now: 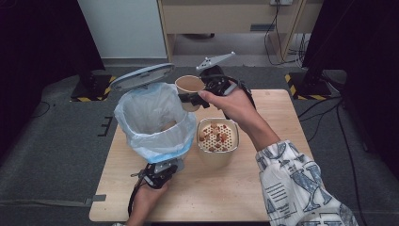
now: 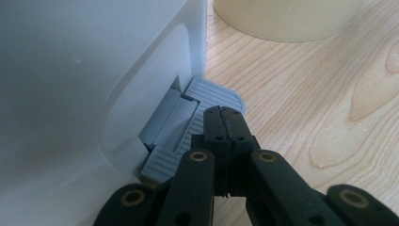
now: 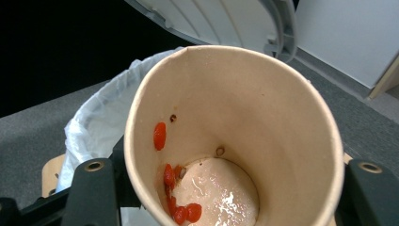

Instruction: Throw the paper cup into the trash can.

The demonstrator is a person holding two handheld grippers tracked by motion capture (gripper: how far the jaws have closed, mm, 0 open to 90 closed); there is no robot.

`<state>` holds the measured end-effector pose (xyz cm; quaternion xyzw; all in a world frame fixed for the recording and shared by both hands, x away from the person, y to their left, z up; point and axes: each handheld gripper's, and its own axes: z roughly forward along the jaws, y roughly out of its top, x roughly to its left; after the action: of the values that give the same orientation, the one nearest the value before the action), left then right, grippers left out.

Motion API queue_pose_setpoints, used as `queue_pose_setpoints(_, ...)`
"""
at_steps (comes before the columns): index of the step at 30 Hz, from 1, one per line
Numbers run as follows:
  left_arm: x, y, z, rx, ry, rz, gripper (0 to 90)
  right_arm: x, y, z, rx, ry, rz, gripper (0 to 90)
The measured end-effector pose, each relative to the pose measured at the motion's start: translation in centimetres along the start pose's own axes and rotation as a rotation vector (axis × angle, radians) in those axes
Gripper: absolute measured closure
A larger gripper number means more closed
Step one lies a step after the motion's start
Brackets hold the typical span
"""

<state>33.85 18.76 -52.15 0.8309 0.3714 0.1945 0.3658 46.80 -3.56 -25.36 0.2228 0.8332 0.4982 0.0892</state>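
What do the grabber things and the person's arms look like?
Both grippers, left gripper and right gripper, are black with brass-coloured rivets on their jaws. The right one carries a grey three-cornered plate. A black cable trails from the left. The right arm wears a white sleeve with blue-grey print.

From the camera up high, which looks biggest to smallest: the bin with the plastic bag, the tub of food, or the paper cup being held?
1. Lined bin, clearly largest.
2. Tub of food.
3. Paper cup, in the right gripper; it sits farther from the camera, so that gap is less sure.
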Motion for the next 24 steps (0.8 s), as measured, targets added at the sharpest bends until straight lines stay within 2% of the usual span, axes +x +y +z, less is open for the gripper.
queue_pose_setpoints(24,0.0,0.0,0.0,0.000,0.001,0.000,89.2,1.3,0.4,2.2,0.010,0.026,-0.010,33.9)
